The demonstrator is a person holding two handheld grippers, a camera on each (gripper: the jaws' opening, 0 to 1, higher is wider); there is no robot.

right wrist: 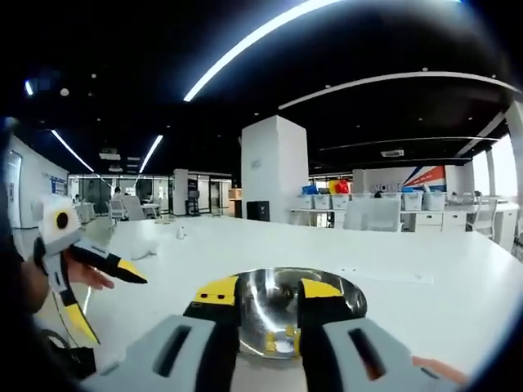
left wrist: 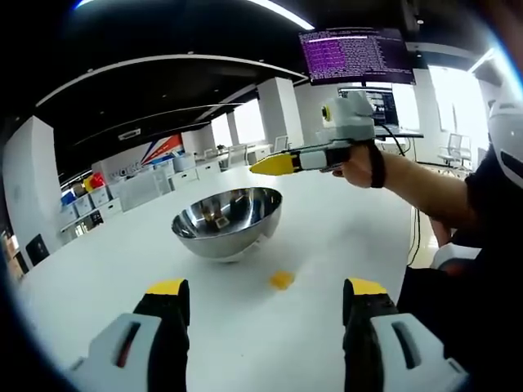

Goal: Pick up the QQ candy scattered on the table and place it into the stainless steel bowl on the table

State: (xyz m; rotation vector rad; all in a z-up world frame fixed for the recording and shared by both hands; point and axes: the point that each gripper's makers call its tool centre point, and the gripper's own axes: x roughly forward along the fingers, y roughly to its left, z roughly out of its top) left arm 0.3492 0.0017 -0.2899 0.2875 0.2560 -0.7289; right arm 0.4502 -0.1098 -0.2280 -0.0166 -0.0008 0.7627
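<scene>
1. In the left gripper view, the left gripper (left wrist: 265, 298) hangs low over the white table (left wrist: 343, 237) with its yellow-tipped jaws spread wide and nothing between them.
2. Just ahead of those jaws lies one orange QQ candy (left wrist: 282, 280) on the table, roughly centred in the gap and near the foot of the bowl.
3. Beyond the candy sits the stainless steel bowl (left wrist: 227, 222), upright; small yellowish pieces show inside it in the right gripper view.
4. The right gripper (right wrist: 268, 292) hovers over the bowl's near rim. Its jaws stand a little apart, and I cannot tell whether a candy is pinched between them.
5. In the right gripper view, a white tissue-like scrap (right wrist: 147, 249) lies farther out on the table.
6. Judgement: the left is lining up a pick. Next it needs to drop straight onto the candy, close gently, then lift to the bowl.
</scene>
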